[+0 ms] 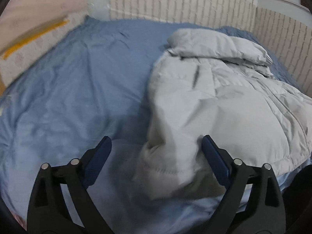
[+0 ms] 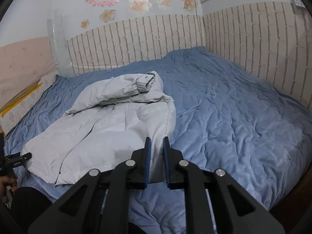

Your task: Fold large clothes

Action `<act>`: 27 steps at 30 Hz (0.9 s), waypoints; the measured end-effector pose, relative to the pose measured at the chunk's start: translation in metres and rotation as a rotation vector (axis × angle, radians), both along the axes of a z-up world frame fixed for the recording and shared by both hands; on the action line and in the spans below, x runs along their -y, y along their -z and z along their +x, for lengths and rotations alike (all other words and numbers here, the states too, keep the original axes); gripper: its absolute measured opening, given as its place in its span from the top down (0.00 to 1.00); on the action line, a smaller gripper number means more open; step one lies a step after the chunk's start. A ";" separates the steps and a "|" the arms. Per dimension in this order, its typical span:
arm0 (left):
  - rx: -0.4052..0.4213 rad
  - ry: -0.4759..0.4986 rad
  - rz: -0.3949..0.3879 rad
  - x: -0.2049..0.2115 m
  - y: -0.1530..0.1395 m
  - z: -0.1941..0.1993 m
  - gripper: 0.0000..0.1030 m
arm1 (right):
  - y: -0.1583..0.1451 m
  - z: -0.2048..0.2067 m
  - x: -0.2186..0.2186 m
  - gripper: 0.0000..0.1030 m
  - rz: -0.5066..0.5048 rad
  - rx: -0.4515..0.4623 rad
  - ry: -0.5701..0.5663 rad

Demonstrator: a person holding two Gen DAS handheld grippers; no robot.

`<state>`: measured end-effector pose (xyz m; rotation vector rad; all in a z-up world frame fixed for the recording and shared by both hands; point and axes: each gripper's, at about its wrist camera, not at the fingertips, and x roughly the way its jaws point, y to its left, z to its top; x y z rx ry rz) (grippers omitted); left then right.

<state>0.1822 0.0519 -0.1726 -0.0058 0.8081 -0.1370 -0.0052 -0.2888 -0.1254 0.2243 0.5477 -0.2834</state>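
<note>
Jacket (image 2: pixel 101 128) on bed — left jaws wide, empty; right jaws pinching hem.

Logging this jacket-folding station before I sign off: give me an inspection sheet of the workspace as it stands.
Surface: wrinkled blue bedspread.
Job's things: grey puffer jacket, one sleeve folded across its top.
Clutter: nothing seen.
Grippers: left gripper jaws wide apart, jacket's near corner between them; right gripper jaws closed on jacket's hem.
Cables: nothing seen.
Surroundings: brick-pattern wall panels, flower stickers.
</note>
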 end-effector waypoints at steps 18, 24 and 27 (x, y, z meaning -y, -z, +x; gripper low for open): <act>0.174 0.165 -0.121 0.023 -0.130 -0.045 0.89 | -0.060 -0.030 0.001 0.96 -0.044 0.127 0.082; 0.219 0.173 -0.182 0.014 -0.164 -0.077 0.89 | -0.127 -0.085 0.017 1.00 -0.120 0.279 0.178; 0.210 0.168 -0.160 0.020 -0.157 -0.080 0.89 | -0.124 -0.078 0.029 1.00 -0.122 0.198 0.153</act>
